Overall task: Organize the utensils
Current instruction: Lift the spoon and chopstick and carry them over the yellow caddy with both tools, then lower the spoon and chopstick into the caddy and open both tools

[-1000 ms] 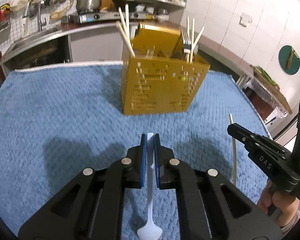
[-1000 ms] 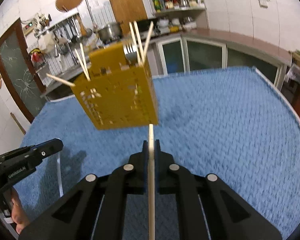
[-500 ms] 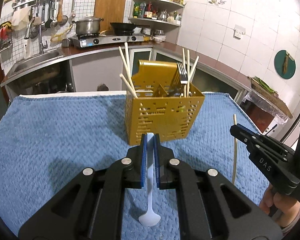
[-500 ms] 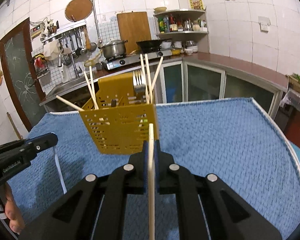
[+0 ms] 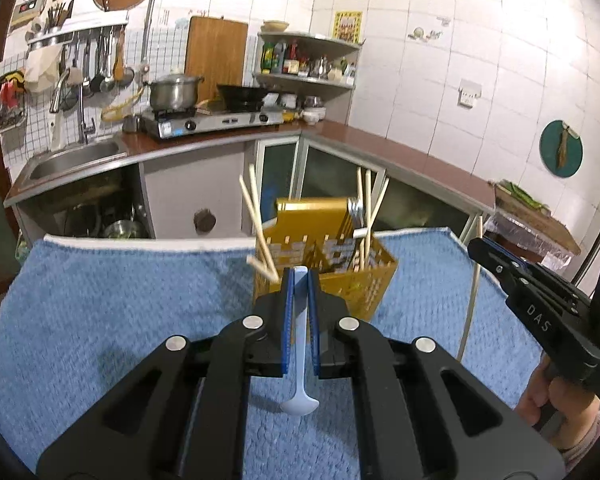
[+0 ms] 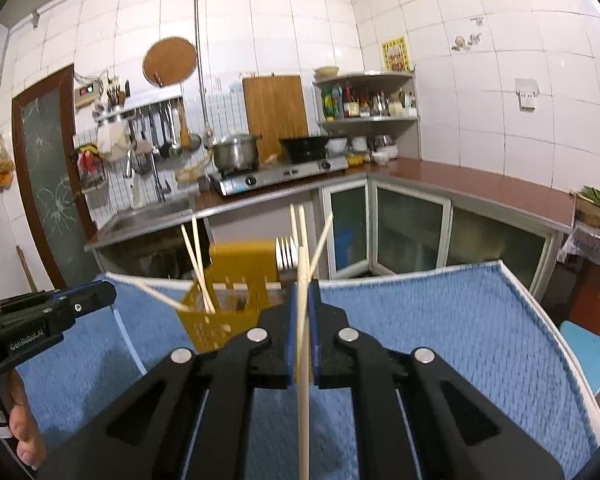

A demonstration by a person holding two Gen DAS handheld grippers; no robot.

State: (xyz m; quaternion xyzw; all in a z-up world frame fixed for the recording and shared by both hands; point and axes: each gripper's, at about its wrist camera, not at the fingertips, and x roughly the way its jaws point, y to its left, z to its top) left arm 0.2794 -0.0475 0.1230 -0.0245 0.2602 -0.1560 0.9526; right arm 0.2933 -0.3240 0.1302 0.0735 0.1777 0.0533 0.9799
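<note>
Left wrist view: my left gripper (image 5: 299, 280) was clamped on a white spoon (image 5: 299, 396), handle up between the blue pads, bowl hanging at 6 o'clock under the jaws.
Right wrist view: my right gripper (image 6: 302, 294) was clamped on a single chopstick (image 6: 302, 420), which ran top to bottom through the jaws, tip at 12 o'clock.
Caddy: yellow perforated utensil caddy (image 5: 374, 280) stood on the blue towel (image 5: 100, 312), at 12 o'clock just past my left fingertips; in the right view (image 6: 204, 328) it sat at 11 o'clock, partly hidden by the gripper.
Caddy contents: chopsticks leaning out of the left compartment (image 5: 256, 220), more chopsticks plus a fork (image 5: 354, 210) in the right one.
Cross view: right gripper with its chopstick showed at 3 o'clock in the left view (image 5: 474, 246); left gripper at 9 o'clock in the right view (image 6: 104, 292).
Hands: my right hand (image 5: 548, 404) and left hand (image 6: 24, 432) were on the handles at the frame edges.
Background: sink, stove with pot, shelves at 12 o'clock.
</note>
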